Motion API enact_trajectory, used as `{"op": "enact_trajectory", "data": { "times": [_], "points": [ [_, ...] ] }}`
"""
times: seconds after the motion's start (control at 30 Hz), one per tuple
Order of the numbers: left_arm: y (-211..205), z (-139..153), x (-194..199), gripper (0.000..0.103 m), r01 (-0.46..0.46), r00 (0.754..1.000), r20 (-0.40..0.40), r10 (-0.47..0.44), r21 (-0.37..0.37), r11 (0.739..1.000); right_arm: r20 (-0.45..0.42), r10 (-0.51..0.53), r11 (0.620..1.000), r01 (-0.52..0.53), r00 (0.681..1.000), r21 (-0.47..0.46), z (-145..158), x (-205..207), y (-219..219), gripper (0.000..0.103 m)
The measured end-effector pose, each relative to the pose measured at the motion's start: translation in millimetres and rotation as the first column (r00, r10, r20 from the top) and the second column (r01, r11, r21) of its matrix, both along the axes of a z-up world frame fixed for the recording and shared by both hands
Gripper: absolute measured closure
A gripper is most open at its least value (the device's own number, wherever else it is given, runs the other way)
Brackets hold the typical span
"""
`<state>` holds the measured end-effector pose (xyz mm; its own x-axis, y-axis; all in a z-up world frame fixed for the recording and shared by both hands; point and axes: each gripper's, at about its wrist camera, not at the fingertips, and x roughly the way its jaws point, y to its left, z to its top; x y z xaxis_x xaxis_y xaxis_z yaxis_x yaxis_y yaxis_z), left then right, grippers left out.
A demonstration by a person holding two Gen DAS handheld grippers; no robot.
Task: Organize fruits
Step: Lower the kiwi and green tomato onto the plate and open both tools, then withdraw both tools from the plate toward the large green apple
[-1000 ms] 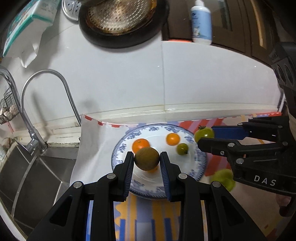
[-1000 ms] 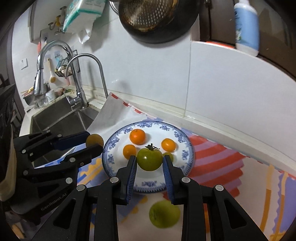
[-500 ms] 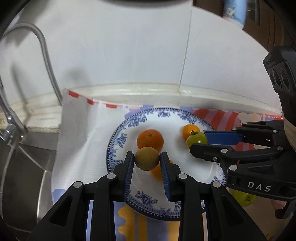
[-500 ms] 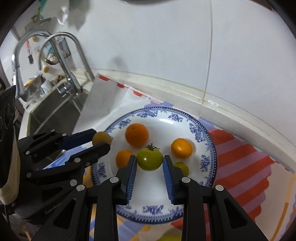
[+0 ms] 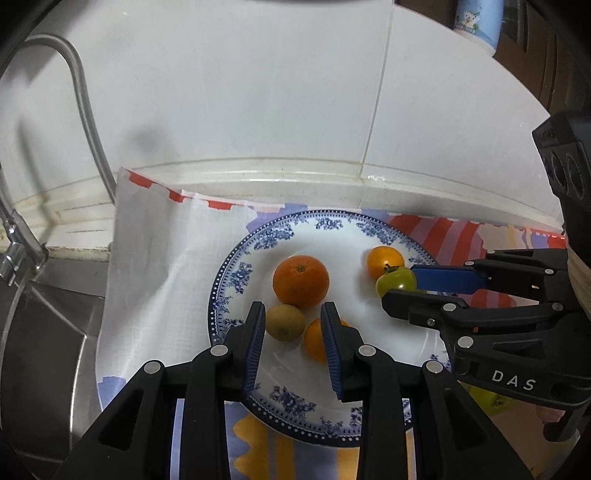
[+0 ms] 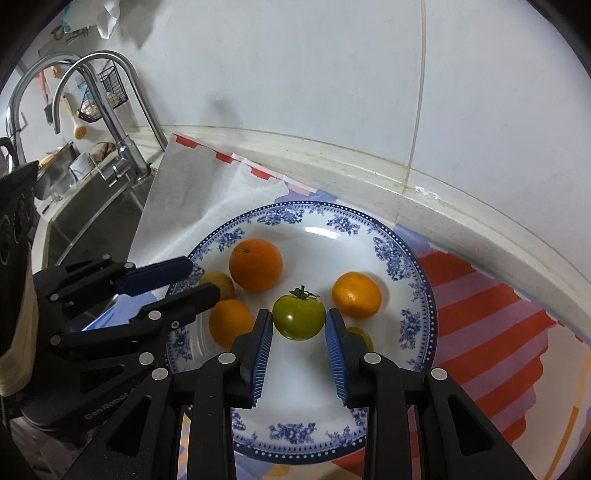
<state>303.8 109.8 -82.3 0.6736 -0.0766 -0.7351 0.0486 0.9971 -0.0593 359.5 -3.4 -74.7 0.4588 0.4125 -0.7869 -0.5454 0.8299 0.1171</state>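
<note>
A blue-patterned white plate [image 5: 236, 280] [image 6: 402, 258] lies on a striped cloth. It holds a large orange [image 5: 300, 281] [image 6: 255, 263], two small oranges [image 5: 384, 260] [image 5: 314, 339], a brownish-yellow fruit [image 5: 285, 322] [image 6: 221, 283] and a green tomato [image 6: 298, 316] [image 5: 396, 281]. My left gripper [image 5: 292, 322] is open, and the brownish fruit rests on the plate between its fingers. My right gripper [image 6: 298, 323] is open around the green tomato, which sits on the plate. A small green fruit [image 6: 362, 336] is half hidden behind my right finger.
A steel sink [image 5: 40, 332] and faucet [image 6: 110, 110] lie to the left. A white tiled wall [image 5: 258, 92] rises behind the plate. Another green fruit [image 5: 487, 398] lies on the cloth [image 6: 480, 295] behind the right gripper's body. A white bottle [image 5: 476, 18] stands on the ledge.
Both grippers have come down over the plate and opened. The brownish fruit and the green tomato, held before, now rest on the plate.
</note>
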Motion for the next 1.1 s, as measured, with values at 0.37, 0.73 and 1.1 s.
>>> {"op": "enact_trajectory", "data": {
  "times": [0.37,0.73,1.1],
  "points": [
    [-12,37,-42,0.064,-0.022,0.996,0.087,0.020,0.032,0.999,0.104,-0.041,0.999,0.038,0.994,0.028,28,-28,-20,0.056],
    [-45,91,-108,0.033,-0.011,0.967,0.253,0.000,0.043,0.999,0.286,-0.168,0.985,0.152,0.944,0.076,82,-106,-73,0.046],
    [-88,105,-154,0.017,-0.003,0.937,0.347,-0.034,0.107,0.994,0.395,-0.390,0.920,0.371,0.832,0.127,106,-166,-138,0.027]
  ]
}}
